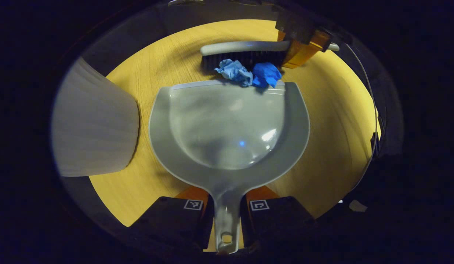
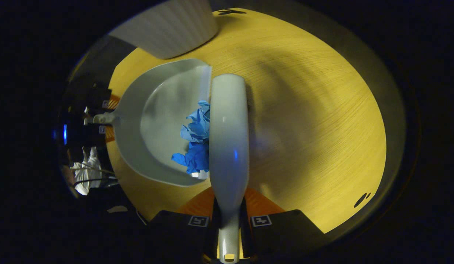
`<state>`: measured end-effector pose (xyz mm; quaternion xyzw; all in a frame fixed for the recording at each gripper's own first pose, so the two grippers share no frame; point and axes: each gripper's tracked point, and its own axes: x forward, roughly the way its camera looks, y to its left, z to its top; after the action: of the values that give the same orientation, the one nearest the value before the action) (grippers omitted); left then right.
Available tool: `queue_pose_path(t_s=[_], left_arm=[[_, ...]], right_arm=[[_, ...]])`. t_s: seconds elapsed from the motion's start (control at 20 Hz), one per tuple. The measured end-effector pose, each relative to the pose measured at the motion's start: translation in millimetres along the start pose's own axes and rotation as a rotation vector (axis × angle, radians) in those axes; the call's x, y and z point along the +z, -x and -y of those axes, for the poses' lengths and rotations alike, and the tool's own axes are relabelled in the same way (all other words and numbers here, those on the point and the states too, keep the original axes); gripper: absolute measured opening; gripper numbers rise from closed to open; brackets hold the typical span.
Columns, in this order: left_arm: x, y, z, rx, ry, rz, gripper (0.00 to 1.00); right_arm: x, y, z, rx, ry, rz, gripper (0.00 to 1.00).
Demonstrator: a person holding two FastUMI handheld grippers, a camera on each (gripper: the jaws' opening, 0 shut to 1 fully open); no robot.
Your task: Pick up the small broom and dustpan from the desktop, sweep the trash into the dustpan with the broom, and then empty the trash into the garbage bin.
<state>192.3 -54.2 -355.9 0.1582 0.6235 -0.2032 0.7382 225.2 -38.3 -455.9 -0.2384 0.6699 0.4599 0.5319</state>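
Observation:
My left gripper (image 1: 227,216) is shut on the handle of the grey dustpan (image 1: 227,128), which lies flat on the yellow wooden desktop (image 1: 337,121). At the pan's front lip sit two crumpled paper balls, a light blue one (image 1: 234,71) and a dark blue one (image 1: 266,74). Right behind them stands the small broom (image 1: 249,49), bristles against the paper. In the right gripper view my right gripper (image 2: 229,223) is shut on the broom's handle (image 2: 228,146), and the paper balls (image 2: 195,141) rest against the broom at the mouth of the dustpan (image 2: 157,121). The left gripper (image 2: 87,121) shows at the pan's handle.
A pale ribbed garbage bin (image 1: 94,124) stands just left of the dustpan; it appears as the bin (image 2: 168,29) at the top of the right gripper view. The desktop's round edge (image 1: 373,110) runs close on the right. Bare wood stretches right of the broom (image 2: 315,128).

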Motion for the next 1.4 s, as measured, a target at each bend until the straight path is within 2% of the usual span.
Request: queue_pose_path(t_s=[0.1, 0.15, 0.25, 0.3, 0.35, 0.4, 0.45, 0.55, 0.7, 0.75, 0.8, 0.85, 0.9, 0.95, 1.05, 1.1, 1.2, 1.25, 1.35, 1.4], left_arm=[[-0.4, -1.9, 2.6, -0.026, -0.003, 0.021, 0.31], [0.1, -2.6, 5.4, -0.04, 0.002, 0.031, 0.29], [0.2, -1.3, 9.2, -0.068, 0.025, 0.053, 0.3], [-2.0, -2.1, 11.1, -0.089, 0.05, 0.075, 0.3], [-2.9, -1.7, 13.8, -0.104, 0.075, 0.105, 0.3], [-2.8, -2.2, 14.5, -0.109, 0.095, 0.142, 0.31], [-3.1, -5.1, 17.0, -0.105, 0.111, 0.172, 0.3], [-7.4, -9.0, 22.2, -0.096, 0.144, 0.203, 0.31], [-8.0, 0.2, 22.9, -0.099, 0.16, 0.248, 0.3], [-7.7, 6.1, 16.9, -0.079, 0.138, 0.259, 0.3], [-6.5, 7.1, 8.4, -0.043, 0.124, 0.253, 0.3], [-4.8, 13.7, 1.5, -0.009, 0.118, 0.245, 0.31], [-5.7, 29.4, -2.6, 0.013, 0.132, 0.236, 0.3], [-4.6, 43.1, -6.9, 0.016, 0.153, 0.238, 0.31], [6.5, 67.6, -24.7, 0.016, 0.212, 0.26, 0.3], [14.9, 80.2, -41.1, 0.029, 0.236, 0.268, 0.3], [33.3, 108.2, -81.3, 0.096, 0.282, 0.273, 0.31], [43.7, 120.9, -105.1, 0.138, 0.292, 0.272, 0.3], [62.4, 138.1, -145.7, 0.236, 0.291, 0.242, 0.3], [63.8, 143.0, -172.8, 0.281, 0.292, 0.214, 0.31]], right_arm=[[4.0, -0.3, 0.6, 0.004, 0.06, -0.004, 0.27], [-4.0, -1.4, -6.6, -0.002, 0.049, 0.002, 0.28], [-1.0, 2.3, -6.6, -0.005, -0.025, 0.03, 0.28], [2.2, 6.0, -2.5, -0.012, -0.046, 0.047, 0.24], [6.2, 8.9, 4.2, -0.024, -0.061, 0.069, 0.32], [8.8, 13.3, 10.7, -0.033, -0.077, 0.089, 0.32], [9.1, 17.2, 17.9, -0.037, -0.1, 0.111, 0.24], [11.3, 32.1, 32.8, -0.046, -0.163, 0.151, 0.31], [6.6, 60.9, 62.1, -0.062, -0.238, 0.205, 0.24], [5.0, 72.6, 65.0, -0.065, -0.256, 0.219, 0.24], [2.8, 80.9, 69.2, -0.07, -0.271, 0.231, 0.28], [-2.3, 89.0, 74.2, -0.074, -0.285, 0.239, 0.24], [-7.0, 95.1, 78.7, -0.079, -0.302, 0.249, 0.32], [-11.6, 100.4, 83.1, -0.076, -0.318, 0.259, 0.28], [-29.9, 89.4, 89.7, -0.059, -0.347, 0.274, 0.28], [-37.0, 84.3, 95.4, -0.05, -0.362, 0.27, 0.24], [-27.1, 80.1, 106.7, -0.025, -0.378, 0.279, 0.32], [-33.9, 80.6, 109.4, -0.007, -0.375, 0.3, 0.24], [-51.7, 87.7, 117.0, 0.027, -0.372, 0.339, 0.24], [-57.6, 90.5, 122.8, 0.043, -0.373, 0.355, 0.28]])
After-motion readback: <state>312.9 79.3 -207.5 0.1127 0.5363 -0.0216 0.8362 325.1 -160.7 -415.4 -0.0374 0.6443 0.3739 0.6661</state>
